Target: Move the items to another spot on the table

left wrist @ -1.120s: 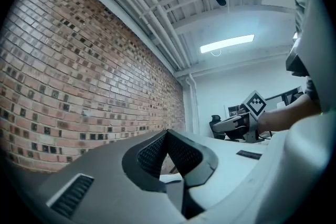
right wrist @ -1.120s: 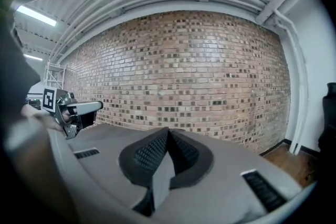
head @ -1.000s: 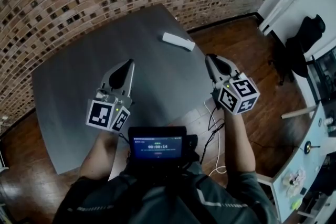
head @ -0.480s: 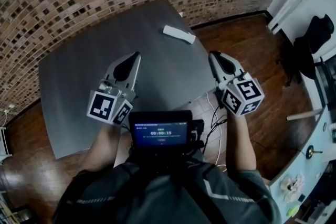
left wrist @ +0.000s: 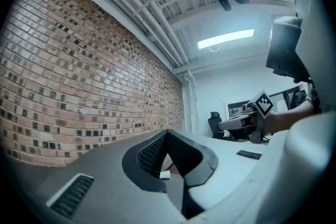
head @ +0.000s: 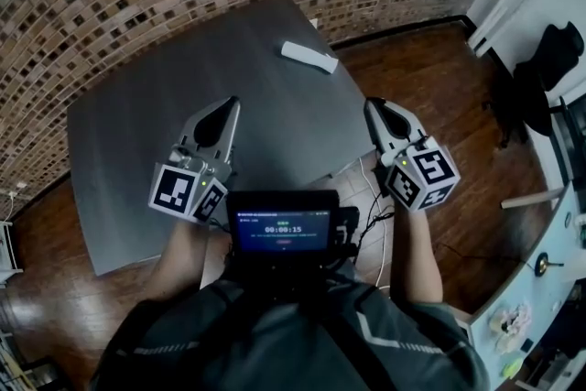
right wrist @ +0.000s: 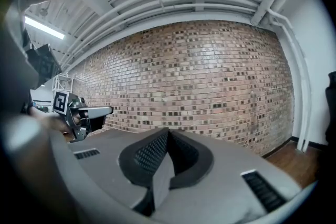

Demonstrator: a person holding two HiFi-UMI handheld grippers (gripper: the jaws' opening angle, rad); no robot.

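Left gripper (head: 224, 109) sits lower left of centre in the head view, jaws pinched fully together with nothing in them. The right gripper (head: 374, 108) at centre right is the same deal, closed tight and empty, hanging just off the right edge of the grey table (head: 137, 133). The only item I can spot is a white bar-shaped thing (head: 309, 57) near the top of the frame, by the table's far corner and well apart from both grippers. Might be a remote, too small to tell. So I'd say the job hasn't really started: nothing picked up, the whole move is left to do. No boxes, trays or bins on the table, so nothing to report inside anything.
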